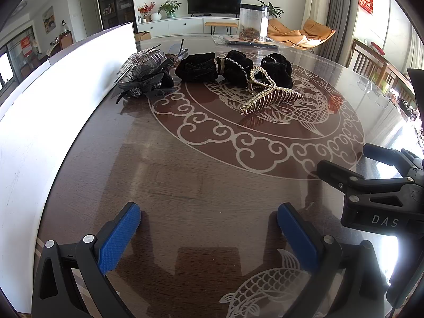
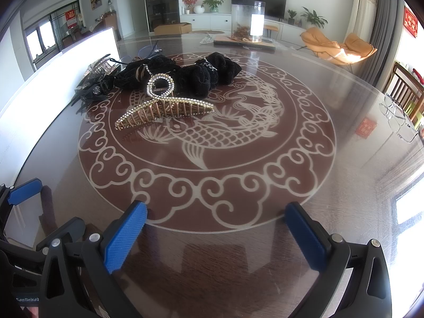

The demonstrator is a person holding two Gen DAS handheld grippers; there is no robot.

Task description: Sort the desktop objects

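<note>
A gold rhinestone claw clip [image 1: 267,96] [image 2: 161,106] lies on the glass-topped table. Behind it lie black velvet scrunchies [image 1: 233,67] [image 2: 190,75], a black mesh bow clip [image 1: 144,83] [image 2: 91,90] and a silver comb clip [image 1: 140,58] [image 2: 98,65]. My left gripper [image 1: 209,233] is open and empty, well short of the pile. My right gripper [image 2: 216,234] is open and empty, near the front of the table; its fingers also show at the right of the left wrist view [image 1: 344,177].
A white board [image 1: 66,84] [image 2: 53,79] stands along the table's left side. A clear jar [image 1: 253,22] [image 2: 247,21] sits on a flat book at the far edge. Clear glasses [image 2: 397,118] lie at the right edge. Chairs stand beyond the right side.
</note>
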